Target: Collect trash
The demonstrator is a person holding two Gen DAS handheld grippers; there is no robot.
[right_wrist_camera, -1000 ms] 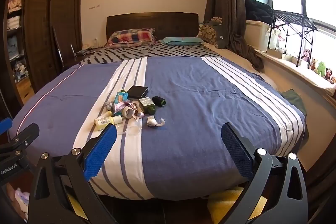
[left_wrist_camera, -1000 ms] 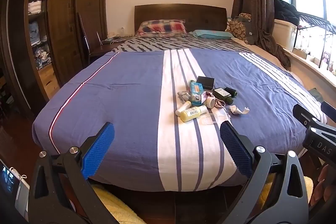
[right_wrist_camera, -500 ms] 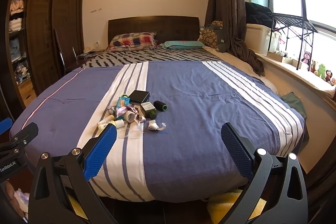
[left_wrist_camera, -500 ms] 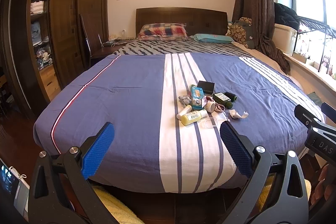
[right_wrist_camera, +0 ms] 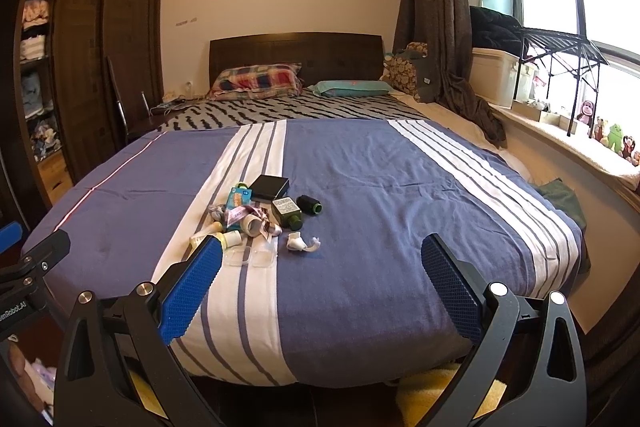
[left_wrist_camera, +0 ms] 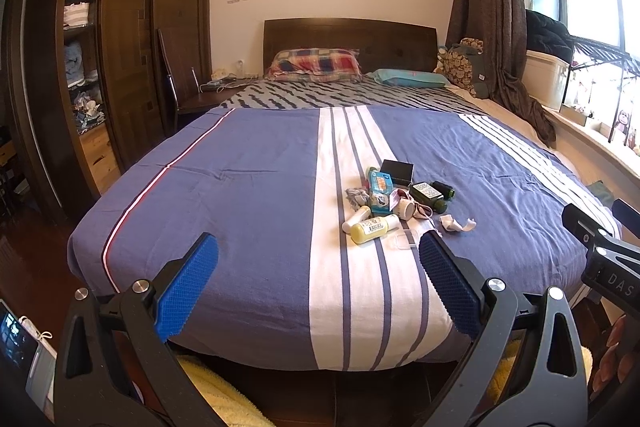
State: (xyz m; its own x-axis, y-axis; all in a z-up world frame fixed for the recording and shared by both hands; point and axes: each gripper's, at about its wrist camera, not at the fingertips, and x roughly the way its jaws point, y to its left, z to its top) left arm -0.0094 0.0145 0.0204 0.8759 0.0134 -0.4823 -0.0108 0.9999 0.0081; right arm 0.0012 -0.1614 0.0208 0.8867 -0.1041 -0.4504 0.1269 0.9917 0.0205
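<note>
Left wrist view: the left gripper (left_wrist_camera: 316, 291) hangs off the foot of the bed (left_wrist_camera: 248, 187), jaws apart and empty; the trash pile (left_wrist_camera: 394, 205) lies mid-bed.

Right wrist view: the right gripper (right_wrist_camera: 320, 291) likewise gapes. Approach step, probably; next, reach forward.

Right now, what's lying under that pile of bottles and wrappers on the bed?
Under the pile lies the striped bedspread, its white band with thin blue lines directly beneath. Anything under the bedspread is covered and cannot be seen.

Black claw (left_wrist_camera: 318, 283) frame, blue textured pads (left_wrist_camera: 188, 287), silver screws (left_wrist_camera: 141, 286)
</note>
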